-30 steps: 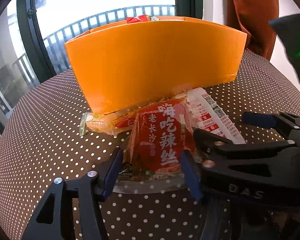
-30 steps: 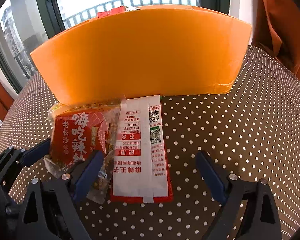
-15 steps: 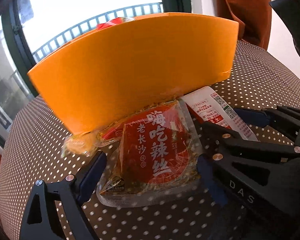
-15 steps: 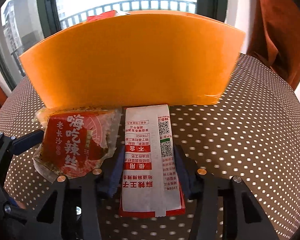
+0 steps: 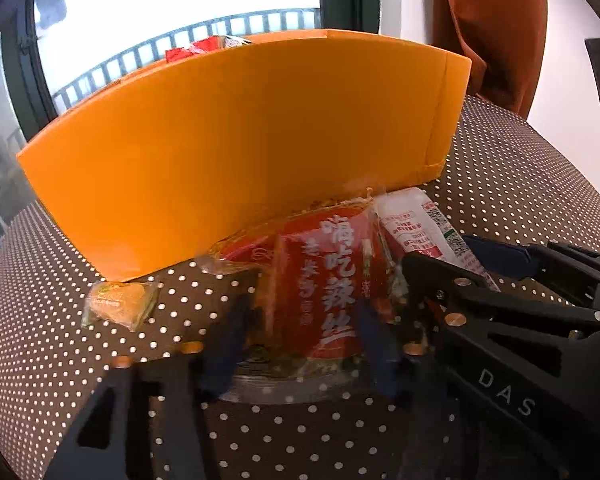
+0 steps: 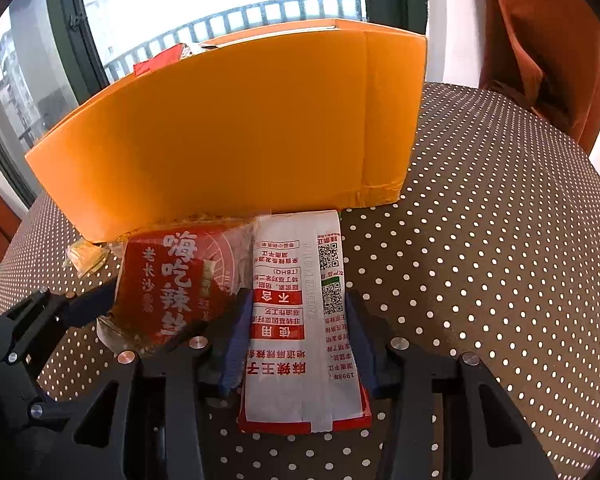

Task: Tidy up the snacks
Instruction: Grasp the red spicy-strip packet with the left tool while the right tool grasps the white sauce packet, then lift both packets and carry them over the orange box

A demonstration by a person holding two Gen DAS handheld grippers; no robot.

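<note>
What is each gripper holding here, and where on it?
The right gripper, jaws closing, clamps the white snack packet across its long side edges. The left gripper, also closing, pinches the red snack packet by its two sides near the lower half.

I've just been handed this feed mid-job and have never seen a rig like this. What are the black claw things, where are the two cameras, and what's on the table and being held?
No robot here: a person holds a two-finger gripper in each hand, with a fisheye camera on each looking along its fingers. In the left view, the left gripper is closing on the red spicy-strip packet. In the right view, the right gripper is closing its pads against the white-backed packet. Both packets lie on the polka-dot tablecloth before the orange box, which already holds a red packet. A small yellow snack lies apart.
</note>
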